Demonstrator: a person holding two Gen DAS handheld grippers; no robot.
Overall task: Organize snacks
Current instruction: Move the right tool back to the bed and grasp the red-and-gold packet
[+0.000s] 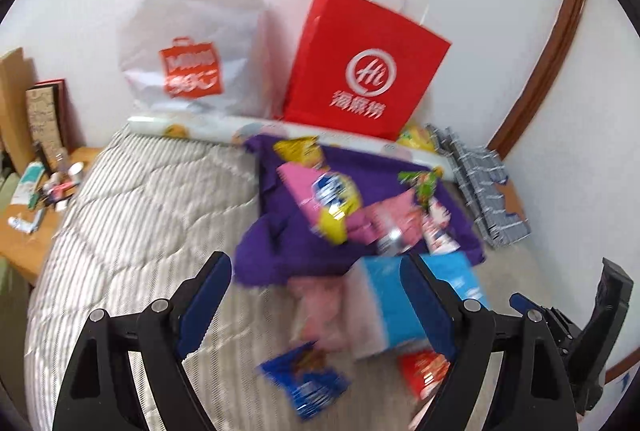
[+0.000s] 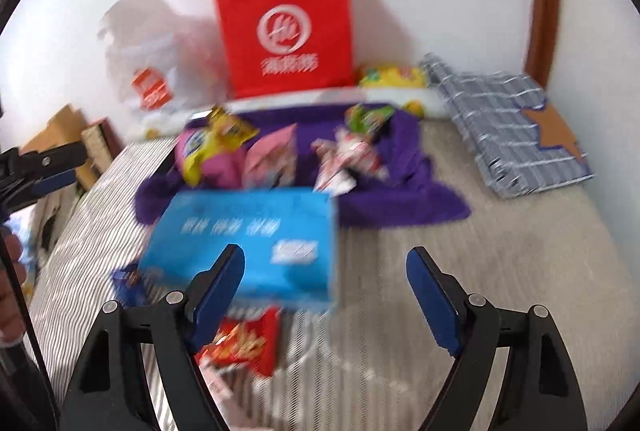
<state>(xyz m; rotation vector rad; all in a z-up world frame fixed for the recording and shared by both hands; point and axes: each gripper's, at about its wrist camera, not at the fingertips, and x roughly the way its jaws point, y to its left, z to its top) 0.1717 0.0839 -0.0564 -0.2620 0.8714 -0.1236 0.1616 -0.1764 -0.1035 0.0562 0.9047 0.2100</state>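
Several snack packets lie on a purple cloth (image 1: pixel 280 251) (image 2: pixel 400 199) on the bed: a yellow-and-blue bag (image 1: pixel 334 201) (image 2: pixel 208 147), pink packets (image 1: pixel 394 219) (image 2: pixel 272 161) and a green one (image 1: pixel 420 183) (image 2: pixel 366 117). A blue box (image 1: pixel 394 305) (image 2: pixel 248 235) lies in front of the cloth. A blue packet (image 1: pixel 306 379) and a red packet (image 1: pixel 424 371) (image 2: pixel 244 345) lie nearer. My left gripper (image 1: pixel 316 259) is open and empty above the blue box. My right gripper (image 2: pixel 326 251) is open and empty just right of the box; it also shows in the left wrist view (image 1: pixel 600 311).
A red paper bag (image 1: pixel 360 63) (image 2: pixel 284 31) and a white plastic bag (image 1: pixel 192 31) (image 2: pixel 152 71) stand against the wall. A folded checked cloth (image 1: pixel 484 187) (image 2: pixel 508 127) lies at the right. A cluttered wooden side table (image 1: pixel 28 231) stands left of the striped bed (image 1: pixel 132 215).
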